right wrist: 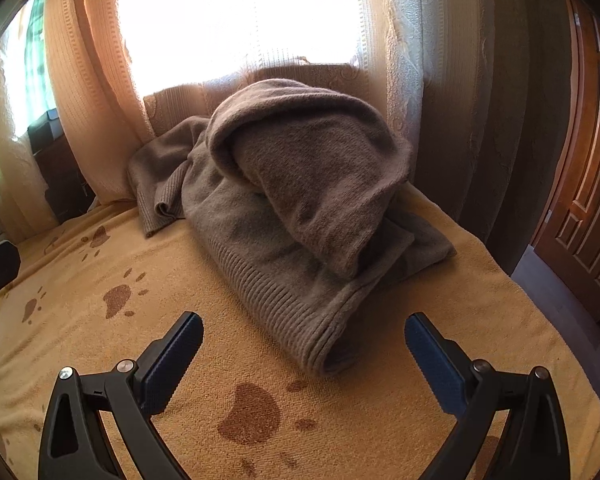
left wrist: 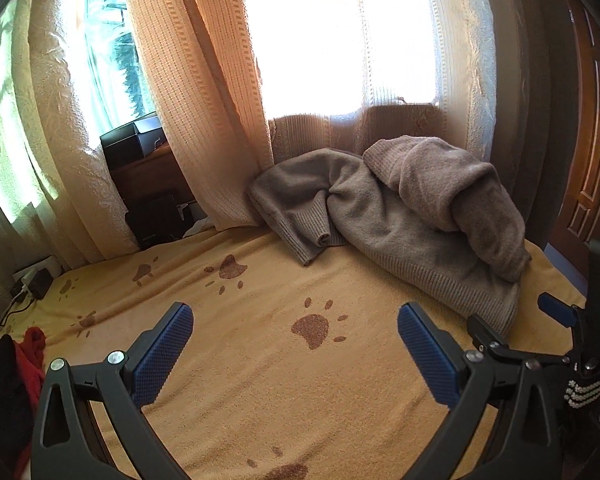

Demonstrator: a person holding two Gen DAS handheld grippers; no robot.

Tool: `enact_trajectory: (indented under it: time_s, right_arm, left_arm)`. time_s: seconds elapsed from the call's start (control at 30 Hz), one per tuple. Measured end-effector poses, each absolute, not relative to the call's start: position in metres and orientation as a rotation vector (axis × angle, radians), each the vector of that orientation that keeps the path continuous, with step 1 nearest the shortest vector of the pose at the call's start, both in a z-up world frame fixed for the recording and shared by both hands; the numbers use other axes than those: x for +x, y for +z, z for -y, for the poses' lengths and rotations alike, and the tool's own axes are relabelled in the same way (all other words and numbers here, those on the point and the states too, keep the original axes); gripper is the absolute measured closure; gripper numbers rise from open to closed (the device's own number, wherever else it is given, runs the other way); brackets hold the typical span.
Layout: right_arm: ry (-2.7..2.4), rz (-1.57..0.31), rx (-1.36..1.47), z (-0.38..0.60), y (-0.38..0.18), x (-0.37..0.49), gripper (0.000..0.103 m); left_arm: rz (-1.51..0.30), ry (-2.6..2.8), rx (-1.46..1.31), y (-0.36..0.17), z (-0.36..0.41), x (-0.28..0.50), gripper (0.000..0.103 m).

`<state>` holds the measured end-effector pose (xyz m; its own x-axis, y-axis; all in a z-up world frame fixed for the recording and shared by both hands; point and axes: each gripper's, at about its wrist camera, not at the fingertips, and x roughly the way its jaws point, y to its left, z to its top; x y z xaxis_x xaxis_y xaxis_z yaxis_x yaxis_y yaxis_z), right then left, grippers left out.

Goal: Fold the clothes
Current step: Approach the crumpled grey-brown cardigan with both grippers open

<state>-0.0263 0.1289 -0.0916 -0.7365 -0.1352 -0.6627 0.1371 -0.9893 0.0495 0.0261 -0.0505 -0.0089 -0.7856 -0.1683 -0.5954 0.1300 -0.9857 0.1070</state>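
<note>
- Crumpled grey-brown knitted sweater [right wrist: 300, 208], heaped at the far end of a bed under a yellow towelling blanket with brown paw prints [right wrist: 100, 360], against the cream curtains [left wrist: 204, 120].
- Right tool [right wrist: 304, 344]: blue-padded jaws spread wide, nothing between them, tilted down toward the blanket.
- Left tool [left wrist: 296, 332]: equally wide, empty, hovering over bare blanket.
- Straight ahead of the right tool, just beyond its tips: ribbed hem [right wrist: 284, 320] of the sweater, rolled at its near corner.
- Ahead and off to the right of the left tool: the same heap, clearly farther away.
- Long axis of the garment: roughly away from the tools, hem nearest, a cuffed sleeve [left wrist: 300, 216] trailing to the far left.
- Nearer by judgement: the right hand's tool, best placed for a first pinch on the hem.
- Folding not yet begun; spreading flat probably needed first.
</note>
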Motion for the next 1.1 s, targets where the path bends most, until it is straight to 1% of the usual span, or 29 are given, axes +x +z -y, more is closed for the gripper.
enact_trajectory:
  time_s: [0.27, 0.47, 0.53, 0.6, 0.7, 0.73, 1.03, 1.1]
  right_arm:
    - [-2.731, 0.019, 1.183, -0.118, -0.114, -0.031, 0.0]
    - [-2.662, 0.098, 1.307, -0.123, -0.127, -0.044, 0.0]
    - [-2.667, 0.087, 1.309, -0.122, -0.127, -0.045, 0.0]
    - [-2.672, 0.033, 1.332, -0.117, -0.128, -0.047, 0.0]
    - [-2.671, -0.131, 1.376, -0.104, -0.132, -0.05, 0.0]
    - [-2.674, -0.145, 1.375, -0.103, -0.131, -0.051, 0.0]
    - [-2.674, -0.131, 1.383, -0.11, -0.13, -0.067, 0.0]
    - [-2.712, -0.092, 1.383, -0.114, -0.127, -0.07, 0.0]
  left_arm:
    - [0.046, -2.814, 0.961, -0.021, 0.064, 0.034, 0.0]
    - [0.008, -2.79, 1.004, -0.035, 0.074, 0.033, 0.0]
    - [0.011, -2.783, 1.002, -0.036, 0.076, 0.033, 0.0]
    - [0.02, -2.778, 0.992, -0.036, 0.077, 0.033, 0.0]
    - [0.016, -2.776, 0.977, -0.032, 0.081, 0.034, 0.0]
    - [0.016, -2.775, 0.969, -0.031, 0.082, 0.035, 0.0]
    - [-0.011, -2.79, 0.958, -0.025, 0.085, 0.037, 0.0]
    - [-0.019, -2.796, 0.971, -0.026, 0.084, 0.037, 0.0]
